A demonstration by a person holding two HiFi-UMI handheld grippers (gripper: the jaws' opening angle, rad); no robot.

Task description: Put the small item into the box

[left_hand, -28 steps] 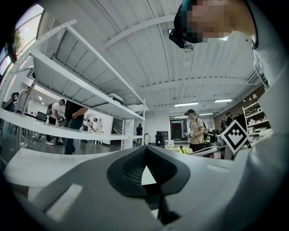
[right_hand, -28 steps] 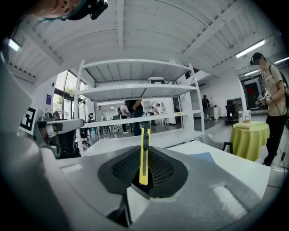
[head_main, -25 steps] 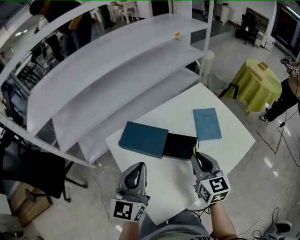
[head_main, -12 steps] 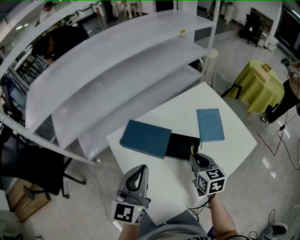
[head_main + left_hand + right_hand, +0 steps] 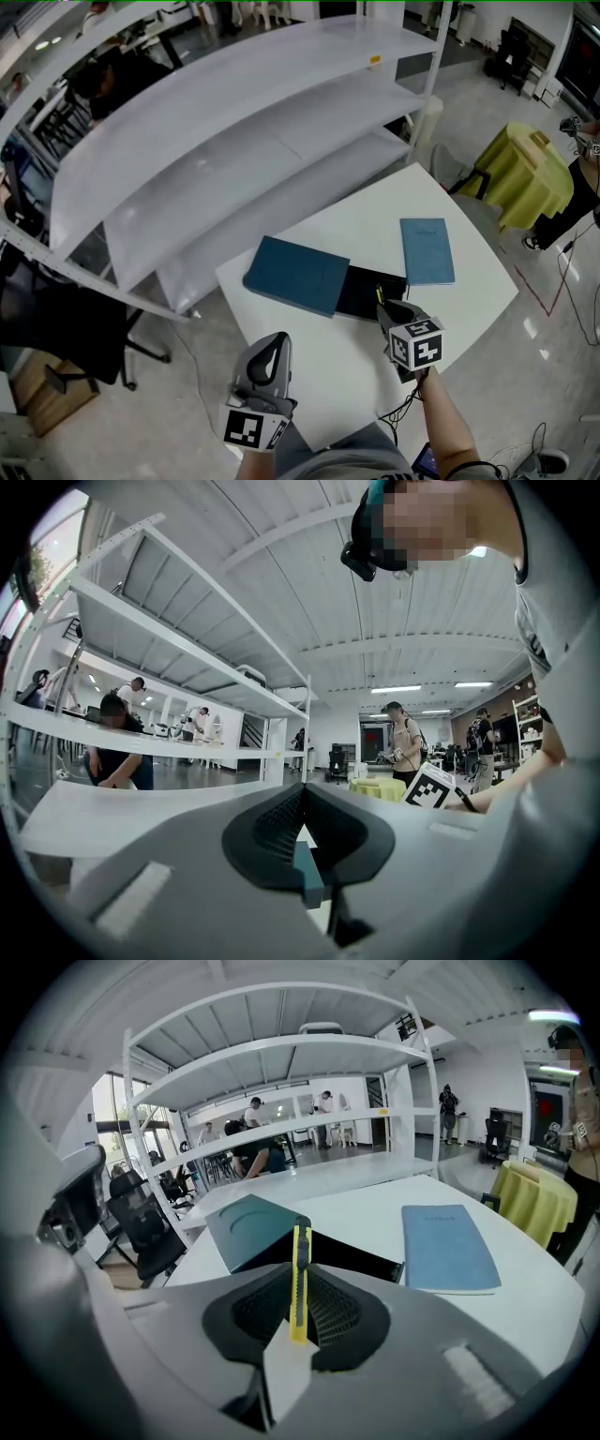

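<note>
A black open box [image 5: 368, 292] lies mid-table, with a teal lid [image 5: 295, 275] overlapping its left side. My right gripper [image 5: 383, 306] hovers at the box's near edge, shut on a slim yellow utility knife [image 5: 299, 1279] that stands upright between the jaws. In the right gripper view the teal lid [image 5: 251, 1226] and the black box [image 5: 354, 1258] lie just ahead of the knife. My left gripper [image 5: 271, 345] hangs off the table's near left corner, jaws together with nothing held. The left gripper view [image 5: 302, 803] looks up toward the shelves.
A blue booklet [image 5: 427, 250] lies right of the box on the white table [image 5: 328, 366]. A white shelf rack [image 5: 234, 141] stands behind the table. A yellow-green covered table [image 5: 525, 173] is at the right, a black chair [image 5: 66, 333] at the left. People stand far off.
My right gripper has carried the knife forward and a little left, up to the black box's near edge. The left gripper has hardly moved.
</note>
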